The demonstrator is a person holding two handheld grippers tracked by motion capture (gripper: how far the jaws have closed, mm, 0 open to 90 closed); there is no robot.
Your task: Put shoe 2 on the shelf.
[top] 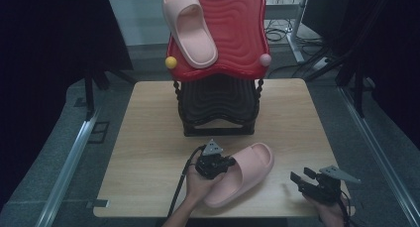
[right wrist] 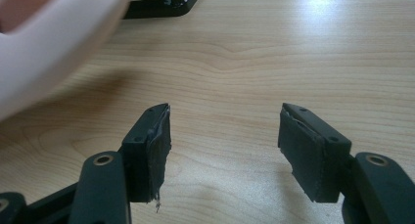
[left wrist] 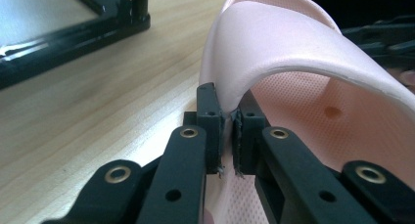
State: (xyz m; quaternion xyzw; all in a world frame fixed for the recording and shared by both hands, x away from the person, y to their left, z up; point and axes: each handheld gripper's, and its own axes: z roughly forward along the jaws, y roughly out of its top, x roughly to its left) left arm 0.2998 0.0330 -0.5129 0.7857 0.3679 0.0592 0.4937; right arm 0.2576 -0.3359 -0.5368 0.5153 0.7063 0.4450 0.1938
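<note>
Pink slipper [top: 195, 26] lies on the red rack shelf [top: 242, 33].

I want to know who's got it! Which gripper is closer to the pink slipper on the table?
Left. The left gripper has its jaws shut on the pink slipper strap's edge. The right gripper sits apart beside it, jaws open over bare table.

On the table [top: 148, 138] we see a rack [top: 218, 108] at the far middle, and on its top shelf [top: 242, 33] one slipper [top: 190, 28] lies at the left side. Before the rack, near the front edge, a second slipper [top: 240, 175] lies on the table, and the left gripper [top: 218, 165] sits at its left side, touching the strap. The right gripper [top: 303, 180] is to the right of this slipper, apart from it, over the front right corner.
</note>
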